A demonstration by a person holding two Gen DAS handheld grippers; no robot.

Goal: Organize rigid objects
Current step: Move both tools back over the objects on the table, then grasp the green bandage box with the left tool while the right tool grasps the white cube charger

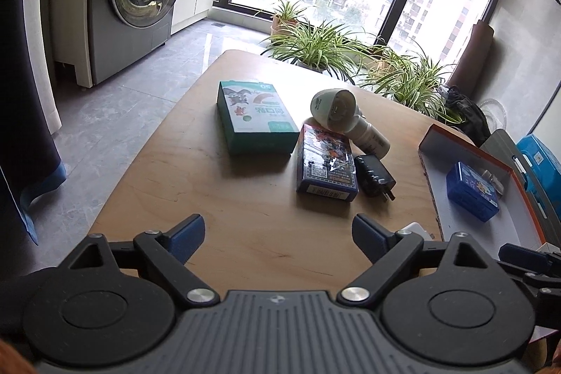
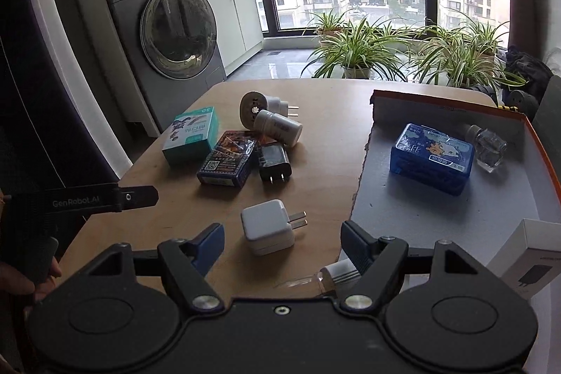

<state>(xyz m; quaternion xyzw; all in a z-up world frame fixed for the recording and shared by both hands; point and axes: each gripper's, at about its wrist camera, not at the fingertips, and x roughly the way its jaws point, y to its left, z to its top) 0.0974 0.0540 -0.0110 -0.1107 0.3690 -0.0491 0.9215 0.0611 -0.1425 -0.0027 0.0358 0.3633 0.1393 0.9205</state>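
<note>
The small white cube-shaped plug charger [image 2: 267, 226] lies on my rounded wooden table [image 2: 326, 135] just ahead of my right gripper [image 2: 282, 242], between its parted, empty jaws, while my left gripper [image 1: 278, 239] hangs wide apart, empty too.

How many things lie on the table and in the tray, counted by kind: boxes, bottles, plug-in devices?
Boxes: 4 (teal box, dark blue box, blue box, white box)
Bottles: 3 (white bottle, glass bottle, clear bottle)
Plug-in devices: 3 (black charger, white charger, round white plug)
Total: 10
</note>
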